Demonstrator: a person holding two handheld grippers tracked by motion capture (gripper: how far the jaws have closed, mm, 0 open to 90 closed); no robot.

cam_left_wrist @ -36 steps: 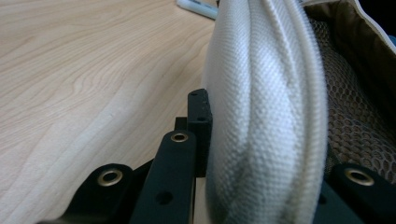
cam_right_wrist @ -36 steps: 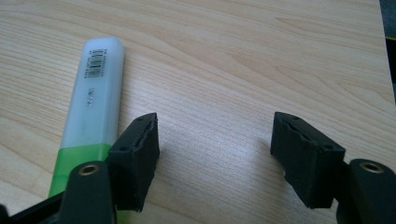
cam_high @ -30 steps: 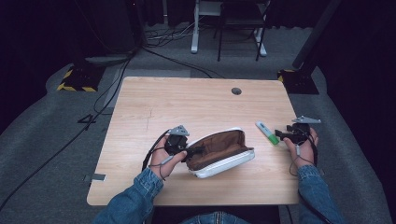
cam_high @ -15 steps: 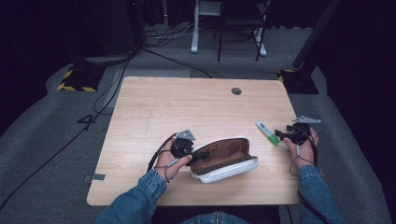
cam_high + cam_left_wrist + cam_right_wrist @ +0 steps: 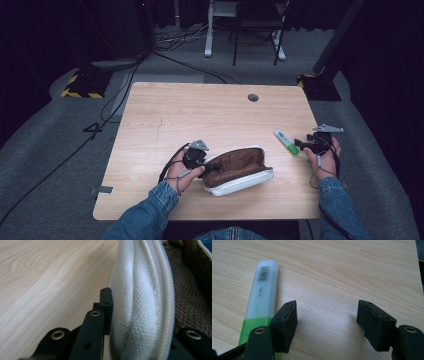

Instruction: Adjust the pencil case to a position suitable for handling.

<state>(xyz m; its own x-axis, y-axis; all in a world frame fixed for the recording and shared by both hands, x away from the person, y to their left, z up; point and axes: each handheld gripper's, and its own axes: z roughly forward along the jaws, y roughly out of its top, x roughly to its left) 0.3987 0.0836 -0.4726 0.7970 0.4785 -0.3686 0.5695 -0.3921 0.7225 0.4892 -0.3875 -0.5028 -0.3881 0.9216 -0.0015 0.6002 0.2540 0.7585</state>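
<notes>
Overhead, I see my left gripper (image 5: 212, 167) pinching the left end of an unzipped pouch (image 5: 239, 170), white outside and brown inside, which lies near the front edge of the wooden counter (image 5: 200, 115), a little right of the middle. My right gripper (image 5: 300, 144) sits low at the right edge of the counter, its jaws spread, and a highlighter (image 5: 285, 142) with a pale body and green cap lies just to its left, slanting toward the far left. Along the left gripper view, the pouch's white woven wall (image 5: 142, 302) is pressed between the two black jaws, one pad flat against the fabric on the left and the other behind it on the right; the brown mesh lining (image 5: 187, 305) shows further right, with bare counter (image 5: 50, 277) on the left. Along the right gripper view, the jaws stand well apart over bare wood (image 5: 352, 272) with nothing between them, and the highlighter (image 5: 263, 295) lies outside the left jaw, just beside it, green end nearest me and barcode label at the far end.
</notes>
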